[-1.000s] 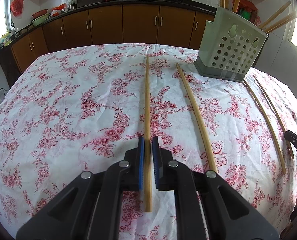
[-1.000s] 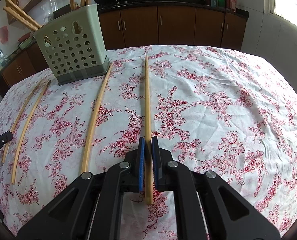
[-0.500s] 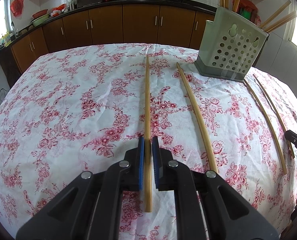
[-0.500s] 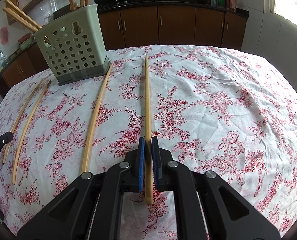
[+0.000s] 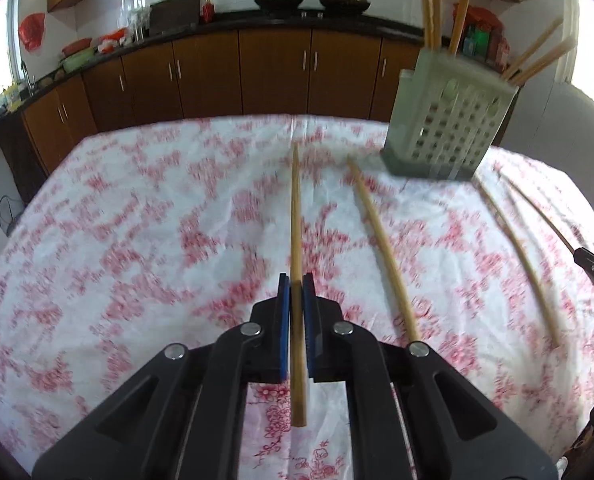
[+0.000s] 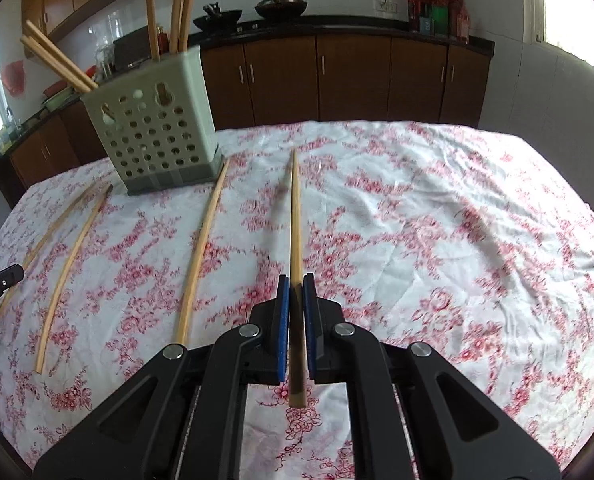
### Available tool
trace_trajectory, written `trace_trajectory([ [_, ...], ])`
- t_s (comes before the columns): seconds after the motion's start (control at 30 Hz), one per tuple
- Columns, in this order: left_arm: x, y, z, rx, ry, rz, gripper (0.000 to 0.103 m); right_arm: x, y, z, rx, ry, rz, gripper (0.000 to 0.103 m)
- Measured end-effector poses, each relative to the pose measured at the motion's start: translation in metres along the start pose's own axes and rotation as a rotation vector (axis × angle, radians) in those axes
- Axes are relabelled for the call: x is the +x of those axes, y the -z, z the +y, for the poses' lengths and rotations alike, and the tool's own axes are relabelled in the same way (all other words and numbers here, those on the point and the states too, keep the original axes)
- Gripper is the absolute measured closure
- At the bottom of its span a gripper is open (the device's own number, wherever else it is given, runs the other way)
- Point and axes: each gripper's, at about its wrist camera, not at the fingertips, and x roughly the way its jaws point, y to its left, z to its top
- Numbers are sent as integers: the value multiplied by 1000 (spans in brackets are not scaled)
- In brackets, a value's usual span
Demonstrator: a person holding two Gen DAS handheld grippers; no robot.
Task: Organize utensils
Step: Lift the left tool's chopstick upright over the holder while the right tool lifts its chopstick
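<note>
Now each gripper, left gripper (image 5: 296, 298) and right gripper (image 6: 296, 298), was clamped on its own chopstick (image 5: 296, 240) (image 6: 296, 220), lifted above the floral tablecloth (image 6: 437, 220), tips pointing ahead beside the perforated utensil holder (image 6: 157, 128).

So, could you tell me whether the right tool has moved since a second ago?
Yes. The right tool, shut on its chopstick, has lifted: the green holder sits lower in its view, and the chopstick's shadow has separated on the cloth.

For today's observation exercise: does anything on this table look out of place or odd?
Yes. Three chopsticks lie loose on the floral tablecloth beside the perforated holder, which already holds several. Each gripper, left and right, grips another chopstick.
</note>
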Motion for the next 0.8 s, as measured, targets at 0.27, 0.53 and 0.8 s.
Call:
trace_trajectory([
  [0.27,-71,-49,-7,31,15,-207,95,-51,-41,-5,25,-24,-196,95],
  [0.53,-104,-89,-10,34,45,-305,95,-70,-71,-2,45,-68,-267,95],
  [0.8,-138,-106,-29,64,164,-351,95,-104,-98,14,53,-225,-323,95],
])
